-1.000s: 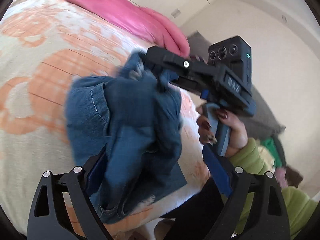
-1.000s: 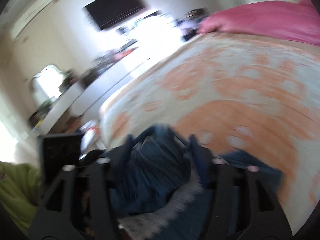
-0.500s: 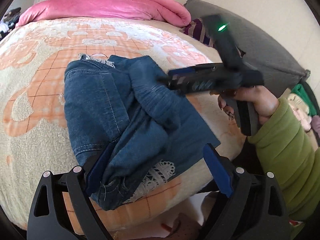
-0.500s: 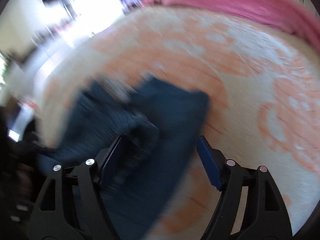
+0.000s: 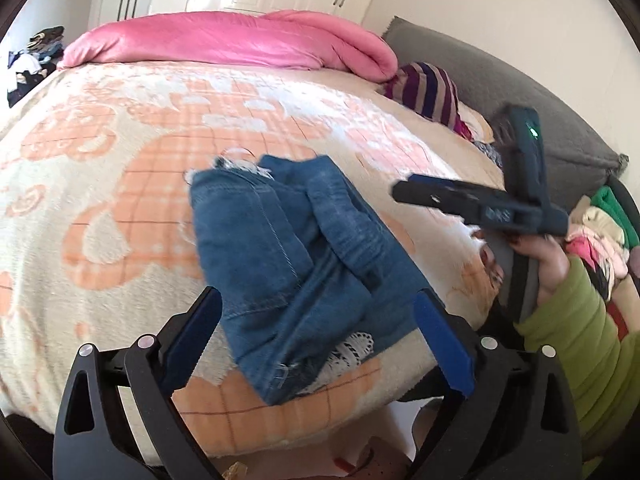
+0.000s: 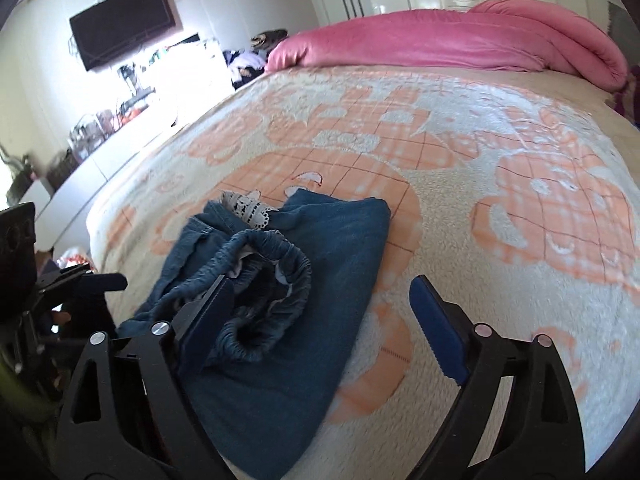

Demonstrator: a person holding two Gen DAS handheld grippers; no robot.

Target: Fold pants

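A folded bundle of blue denim pants with a white lace trim [image 5: 304, 280] lies on a fleecy cream bedspread with orange check-and-figure patterns [image 5: 120, 208], close to the bed's near edge. In the left wrist view the bundle sits just below centre, its frayed hem end toward 12 o'clock and its lace patch toward 6 o'clock.

The left gripper [image 5: 318, 340], black with blue finger pads, points down at a slant over the bundle's near end. Its jaws have just been opening and now stand wide, one finger at 8 o'clock of the bundle and the other at 4 o'clock; the cloth lies between them but neither pad presses on it.

At 3 o'clock in the same view, a hand [image 5: 548, 260] in a lime-green sleeve [image 5: 576, 340] grips the handle of the right gripper, whose dark body is seen side-on, reaching toward 9 o'clock above the bedspread beside the pants.

In the right wrist view, the right gripper [image 6: 320, 324] also tilts downward, jaws just opened and now wide. The pants' gathered elastic waistband lies by its left pad [image 6: 208, 320], possibly brushing it; the blur makes contact hard to judge. The right pad hangs over bare bedspread.

A rolled pink quilt [image 6: 440, 44] lies along the bed's far side at 12 o'clock.
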